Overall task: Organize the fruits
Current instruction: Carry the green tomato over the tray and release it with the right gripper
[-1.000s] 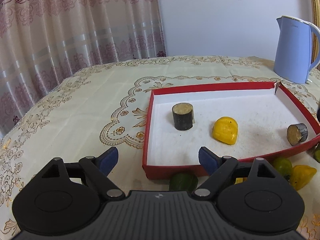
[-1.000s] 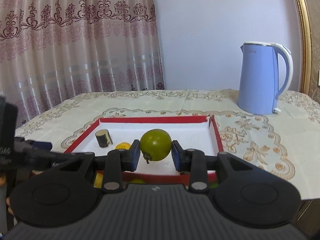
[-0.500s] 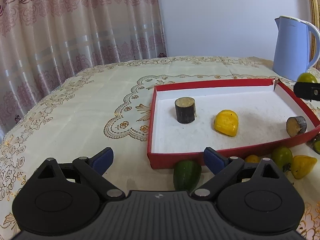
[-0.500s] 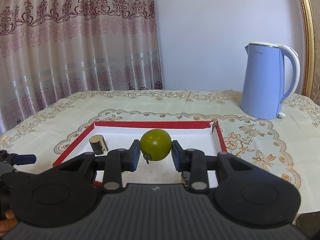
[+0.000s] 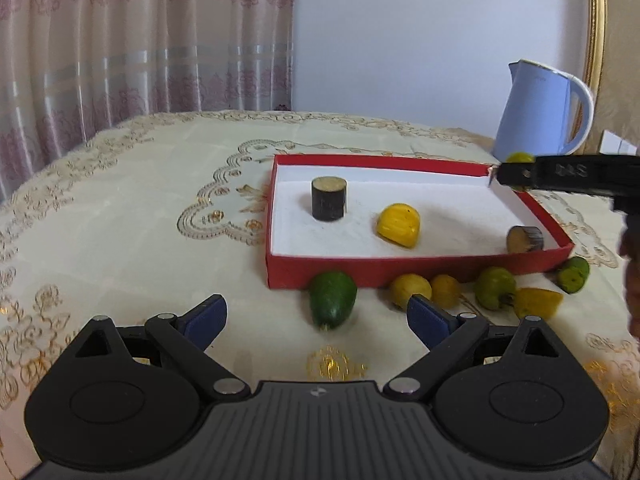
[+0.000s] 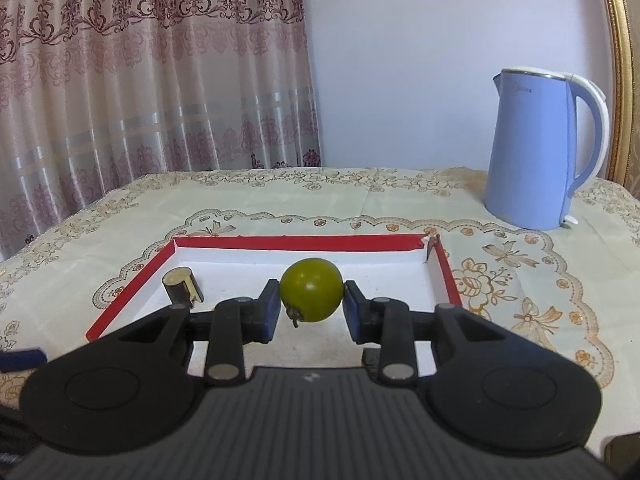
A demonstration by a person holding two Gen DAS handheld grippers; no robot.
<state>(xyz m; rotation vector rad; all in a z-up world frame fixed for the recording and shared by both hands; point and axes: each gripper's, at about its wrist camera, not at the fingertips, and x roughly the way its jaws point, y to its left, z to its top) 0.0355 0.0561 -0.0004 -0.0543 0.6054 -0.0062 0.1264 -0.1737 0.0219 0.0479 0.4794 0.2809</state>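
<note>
My right gripper is shut on a round green fruit and hovers over the near part of the red box with the white floor. In the left wrist view it reaches in from the right above the box's far right corner. My left gripper is open and holds nothing. It is low over the cloth in front of the box, with a long green fruit just beyond its fingertips. Inside the box are an upright dark cylinder, a yellow fruit piece and a lying dark cylinder.
Several loose fruits lie along the box's front wall: two yellow ones, a green one, a yellow piece and a green piece. A blue kettle stands at the back right. A curtain hangs behind the table.
My left gripper has drawn back from the box, so more of the fruit along its front wall shows, and its jaws have widened a little. My right gripper has carried the green fruit forward over the box.
</note>
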